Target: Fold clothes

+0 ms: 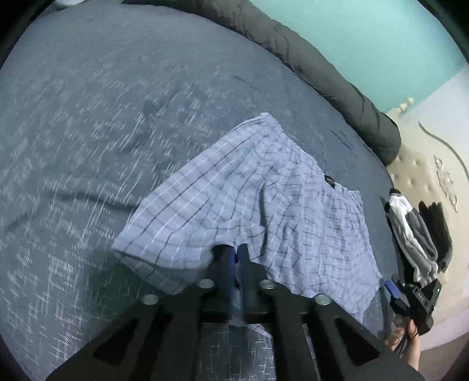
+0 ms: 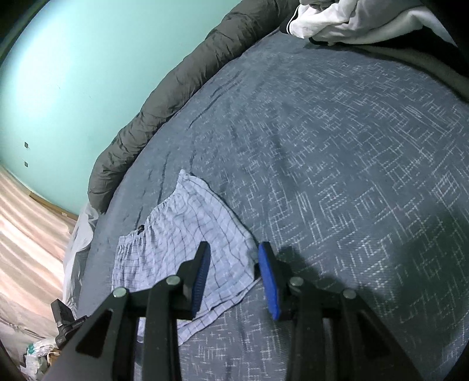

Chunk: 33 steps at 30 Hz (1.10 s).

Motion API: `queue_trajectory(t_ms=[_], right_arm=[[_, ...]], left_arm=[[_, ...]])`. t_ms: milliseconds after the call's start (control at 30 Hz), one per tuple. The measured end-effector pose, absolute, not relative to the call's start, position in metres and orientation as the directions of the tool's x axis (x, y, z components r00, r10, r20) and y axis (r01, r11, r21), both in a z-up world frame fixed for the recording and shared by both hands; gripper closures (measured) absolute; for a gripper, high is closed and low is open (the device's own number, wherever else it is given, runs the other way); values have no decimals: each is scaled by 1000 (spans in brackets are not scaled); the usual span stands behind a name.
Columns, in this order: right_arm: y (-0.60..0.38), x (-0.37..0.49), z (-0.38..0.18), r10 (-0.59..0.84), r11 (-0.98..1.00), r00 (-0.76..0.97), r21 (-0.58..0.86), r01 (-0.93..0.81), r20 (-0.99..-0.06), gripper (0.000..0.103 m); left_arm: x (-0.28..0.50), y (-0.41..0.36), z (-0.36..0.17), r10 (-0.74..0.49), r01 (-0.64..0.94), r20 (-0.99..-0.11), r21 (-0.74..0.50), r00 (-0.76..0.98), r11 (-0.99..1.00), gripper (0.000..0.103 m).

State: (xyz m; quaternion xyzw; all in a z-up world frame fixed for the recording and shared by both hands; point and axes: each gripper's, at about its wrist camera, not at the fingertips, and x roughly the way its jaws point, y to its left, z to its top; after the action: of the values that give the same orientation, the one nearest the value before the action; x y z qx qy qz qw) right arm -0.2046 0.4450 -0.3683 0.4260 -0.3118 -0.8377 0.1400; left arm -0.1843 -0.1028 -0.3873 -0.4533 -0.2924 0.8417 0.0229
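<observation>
I have the checked boxer shorts (image 1: 249, 205) lying on the blue patterned bedspread (image 1: 102, 117), toward the side of the bed nearest the green wall (image 1: 366, 38) and the padded headboard (image 1: 419, 164). Their elastic waistband, with a small dark label, faces that far side; the leg hems face my grippers. One leg is raised off the cover where my left gripper (image 1: 234, 252) has it, and the cloth is rumpled through the middle.

A dark rolled duvet (image 1: 322, 76) runs along the bed's far edge, just past the waistband. A small stack of folded dark, grey and white garments (image 1: 419, 234) sits near the shorts' waistband end at the bed's edge. In the right wrist view a heap of white and dark laundry (image 2: 337, 20) lies well apart at the far end. Between that heap and the shorts the cover is wide open, with only shallow creases.

My left gripper's fingers are pressed together, pinching the hem of the shorts between the pads. My right gripper (image 2: 234, 258) has its blue-padded fingers (image 2: 268, 272) spread partway; they hang over the shorts' near corner, one over the cloth, the other over the bedspread just beside its edge, gripping nothing.
</observation>
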Motion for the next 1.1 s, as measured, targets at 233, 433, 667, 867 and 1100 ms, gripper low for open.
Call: queue_trajectory(t_ms=[233,433,667,867,1100], right_arm=[[447,-205,-366,-511,-751,-604,660,-32,-611,68],[444,-205,-365,-522,-744,-602,667,-25,-604,68],[438,-207,-366,-533,-742,-595,670,-12,-602,68],[438,-209,-366,-529,-741,-600,671,-18,-600,68],[432,-210,-368,-536,-744,-590,669,-9,-604,68]], left_arm=[[-173,-117,-364,297,219,-735,-516,-609,-828,102],[-159,-120,-374,283,262,-790,-481,-544,-837,102],[-166,-123,-376,252,257,-814,-433,-524,-864,101],[-167,-146,-363,199,284,-810,-406,-551,-869,97],[-190,-154,-392,180,296,-863,-348,-473,-889,97]])
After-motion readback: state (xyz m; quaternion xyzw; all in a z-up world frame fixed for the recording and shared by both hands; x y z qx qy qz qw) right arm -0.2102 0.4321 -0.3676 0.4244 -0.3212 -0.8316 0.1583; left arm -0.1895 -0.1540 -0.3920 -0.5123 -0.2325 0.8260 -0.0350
